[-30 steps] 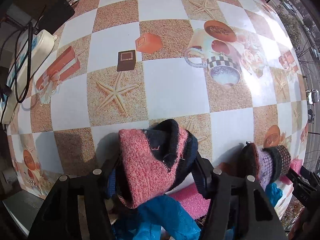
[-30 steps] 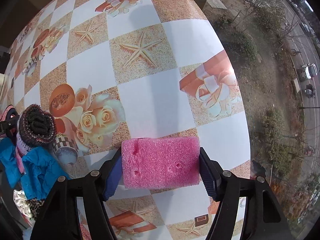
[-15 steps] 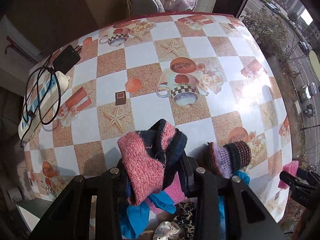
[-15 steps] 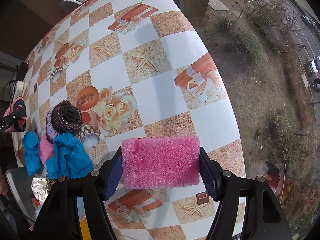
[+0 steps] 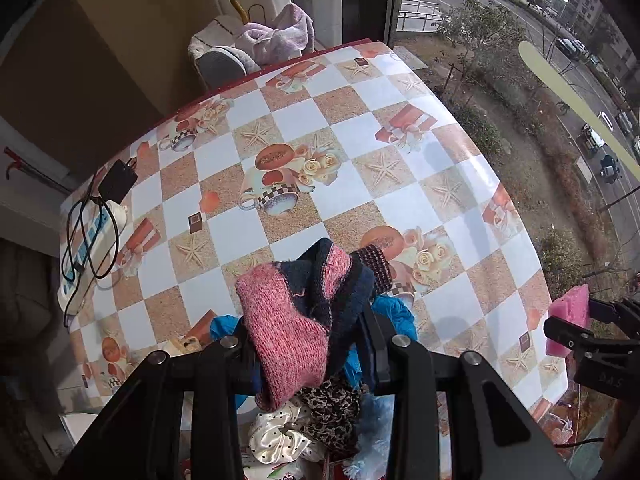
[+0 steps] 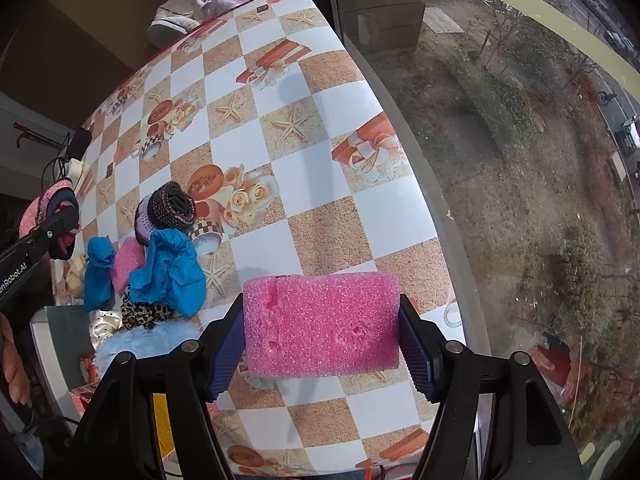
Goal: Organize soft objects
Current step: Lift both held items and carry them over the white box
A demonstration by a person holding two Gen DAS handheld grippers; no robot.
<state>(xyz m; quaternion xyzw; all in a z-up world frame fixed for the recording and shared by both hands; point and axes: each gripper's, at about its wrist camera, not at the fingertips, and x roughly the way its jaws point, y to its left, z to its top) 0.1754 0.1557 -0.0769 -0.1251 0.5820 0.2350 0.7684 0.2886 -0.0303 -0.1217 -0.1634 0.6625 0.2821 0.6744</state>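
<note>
My left gripper (image 5: 308, 344) is shut on a rolled pink and navy knitted sock (image 5: 288, 328), lifted high above the checkered table (image 5: 344, 200). In the right wrist view this sock (image 6: 40, 208) hangs at the far left. My right gripper (image 6: 322, 316) is shut on a pink foam sponge (image 6: 322, 324), held over the table's window-side edge. A pile lies below: a purple and black rolled sock (image 6: 170, 208), blue cloths (image 6: 168, 276), a second pink sponge (image 6: 128, 260), a leopard scrunchie (image 6: 144, 314) and a white dotted scrunchie (image 5: 280, 436).
A white power strip (image 5: 88, 248) with black cables lies on the table's left side. A window pane (image 6: 500, 160) runs along the right edge. A slipper (image 5: 220, 64) and a lilac towel (image 5: 276, 36) sit past the far end. A light blue fluffy item (image 6: 140, 344) lies near the front.
Both grippers have risen well above the table with their loads, so much more of the table shows. The left jaws narrowed on the knitted sock early on.
</note>
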